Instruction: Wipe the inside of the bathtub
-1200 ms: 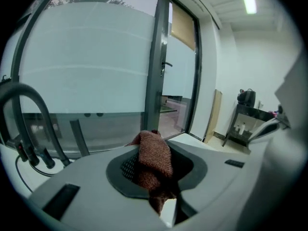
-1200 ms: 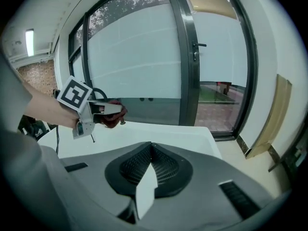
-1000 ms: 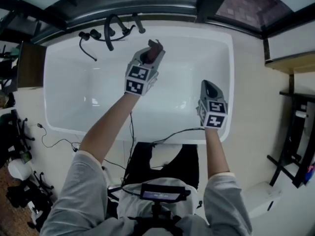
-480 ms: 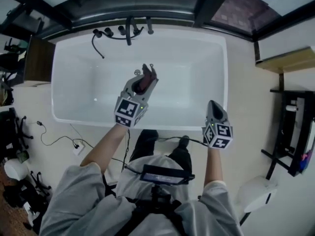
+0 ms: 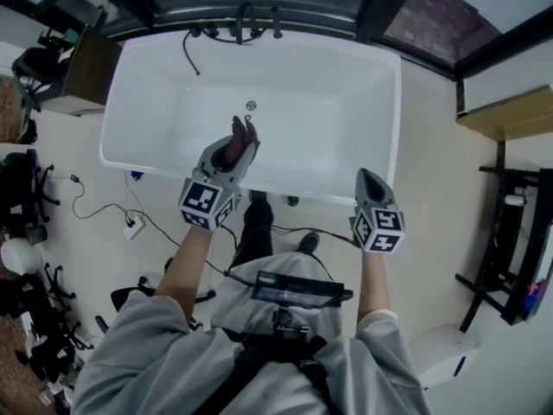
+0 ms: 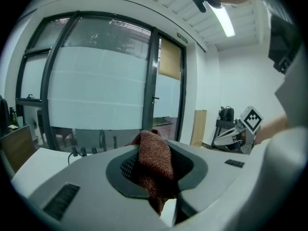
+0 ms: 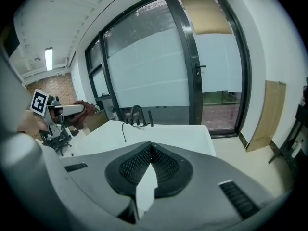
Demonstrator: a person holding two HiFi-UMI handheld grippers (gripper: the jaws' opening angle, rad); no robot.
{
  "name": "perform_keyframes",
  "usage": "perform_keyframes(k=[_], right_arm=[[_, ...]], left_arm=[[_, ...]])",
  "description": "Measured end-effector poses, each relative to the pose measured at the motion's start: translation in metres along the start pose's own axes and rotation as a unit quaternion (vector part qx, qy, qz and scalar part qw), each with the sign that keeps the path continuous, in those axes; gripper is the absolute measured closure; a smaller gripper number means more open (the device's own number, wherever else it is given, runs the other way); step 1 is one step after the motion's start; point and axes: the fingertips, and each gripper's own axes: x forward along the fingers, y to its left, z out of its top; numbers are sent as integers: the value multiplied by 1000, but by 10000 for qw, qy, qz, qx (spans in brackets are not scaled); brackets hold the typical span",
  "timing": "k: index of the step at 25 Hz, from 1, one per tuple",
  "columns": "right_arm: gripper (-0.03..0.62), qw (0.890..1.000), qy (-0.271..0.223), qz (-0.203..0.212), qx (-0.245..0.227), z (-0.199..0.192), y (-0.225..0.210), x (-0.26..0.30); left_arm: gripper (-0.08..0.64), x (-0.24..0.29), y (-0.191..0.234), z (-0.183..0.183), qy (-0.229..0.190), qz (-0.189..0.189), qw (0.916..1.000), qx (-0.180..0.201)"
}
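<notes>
The white bathtub point(image 5: 380, 102) lies ahead of me, with its drain point(image 5: 251, 105) in the floor and a dark faucet point(image 5: 246, 22) at the far rim. My left gripper point(image 5: 243, 142) hovers over the tub's near side, shut on a reddish-brown cloth point(image 5: 234, 143). In the left gripper view the cloth point(image 6: 155, 163) fills the space between the jaws of that gripper point(image 6: 154, 150). My right gripper point(image 5: 366, 175) sits above the near right rim, shut with nothing in it. Its jaws meet in the right gripper view point(image 7: 150, 147), where the bathtub point(image 7: 163, 131) lies beyond.
A black shower hose point(image 5: 188, 52) hangs into the tub from the faucet end. Cables and a power strip point(image 5: 131, 227) lie on the floor at the left. A black rack point(image 5: 510, 258) stands at the right, and a wooden cabinet point(image 5: 91, 66) at the tub's far left.
Both grippers have drawn back from deep inside the tub toward its near rim. The view has risen and pulled away, with the cloth still in the left gripper.
</notes>
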Motion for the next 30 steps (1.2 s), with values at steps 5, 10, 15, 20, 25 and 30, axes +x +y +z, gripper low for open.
perform_keyframes(k=[5,10,15,20,25,30], right_arm=[[586,9995,-206,236,-21,-13,-7,-56],[586,9986,-301,433,17,-27,5,-91],[586,9983,-463,334,79,-28,29,-128],[586,9981,-584,98,157,-27,43,-142],[586,9989,-438,134,-34,-34,87,-142],[588,9995,-249,187,-65,-44,138,-123]], left_arm=[[468,-46,-50,-1,-139,309,9994,-96],[468,-99,-80,12,-173,545,9983,87],[466,-144,-81,10,-171,559,9982,125],[466,-160,-68,8,-210,383,9990,136],[466,-191,-36,-1,-136,323,9993,145],[465,-230,5,-17,-110,416,9991,9]])
